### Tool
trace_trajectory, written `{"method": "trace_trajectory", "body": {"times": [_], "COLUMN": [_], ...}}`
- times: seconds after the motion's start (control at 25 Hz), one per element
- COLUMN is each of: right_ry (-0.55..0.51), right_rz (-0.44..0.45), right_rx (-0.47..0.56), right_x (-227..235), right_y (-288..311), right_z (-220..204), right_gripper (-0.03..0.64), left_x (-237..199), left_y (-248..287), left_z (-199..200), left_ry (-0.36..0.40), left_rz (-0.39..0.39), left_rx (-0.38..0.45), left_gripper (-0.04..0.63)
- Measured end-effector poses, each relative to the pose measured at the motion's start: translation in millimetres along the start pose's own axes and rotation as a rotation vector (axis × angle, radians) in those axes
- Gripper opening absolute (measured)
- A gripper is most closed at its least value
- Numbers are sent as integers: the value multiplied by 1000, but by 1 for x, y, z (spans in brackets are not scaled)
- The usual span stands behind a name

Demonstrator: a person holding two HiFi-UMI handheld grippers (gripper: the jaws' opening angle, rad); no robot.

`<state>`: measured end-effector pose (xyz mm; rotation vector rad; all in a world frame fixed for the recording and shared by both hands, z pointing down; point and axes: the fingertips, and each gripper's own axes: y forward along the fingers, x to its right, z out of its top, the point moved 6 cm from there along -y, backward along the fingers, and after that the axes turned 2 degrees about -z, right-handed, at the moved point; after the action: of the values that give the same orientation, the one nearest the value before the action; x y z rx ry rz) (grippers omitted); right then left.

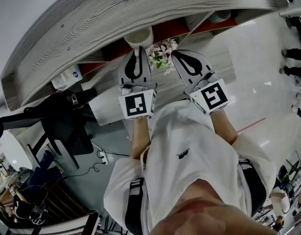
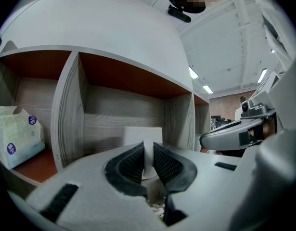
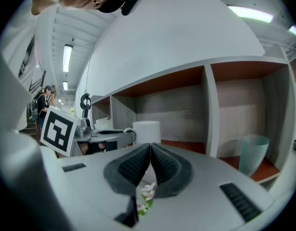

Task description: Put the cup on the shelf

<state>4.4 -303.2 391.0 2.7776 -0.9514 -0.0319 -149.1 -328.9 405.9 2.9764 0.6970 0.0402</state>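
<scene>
Nearest, the right gripper (image 3: 150, 150) has its jaws pressed together with nothing between them, and pink-and-white flowers (image 3: 147, 194) show just below its pads. Beside it, the left gripper (image 2: 148, 150) is clamped on the thin handle of the white cup (image 2: 143, 134). It holds the cup at the mouth of the middle compartment of the shelf (image 1: 116, 18); whether the base rests on the board cannot be told. Beyond a divider (image 2: 66, 114), a tissue pack (image 2: 18, 134) lies in the left compartment. A teal cup (image 3: 253, 153) stands in the right one.
</scene>
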Motion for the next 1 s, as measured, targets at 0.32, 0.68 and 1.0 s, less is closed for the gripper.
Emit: {"method": "trace_trajectory", "body": {"times": [0.32,0.68,1.0], "right_ry": [8,11,12], "right_rz": [6,10,11], "right_rx": [2,1,-1], "right_x": [1,2,0], "right_y": [5,9,10], "right_z": [-2,-3,-3], "right_gripper": [31,31,31], "left_x": [-1,-2,-4], "left_y": [11,24,32], "left_z": [-1,-1,-5], "left_ry": [2,8,11], "left_rz": [1,10,9], "left_rx": [-7,-15,-30], "left_gripper": [51,51,51]}}
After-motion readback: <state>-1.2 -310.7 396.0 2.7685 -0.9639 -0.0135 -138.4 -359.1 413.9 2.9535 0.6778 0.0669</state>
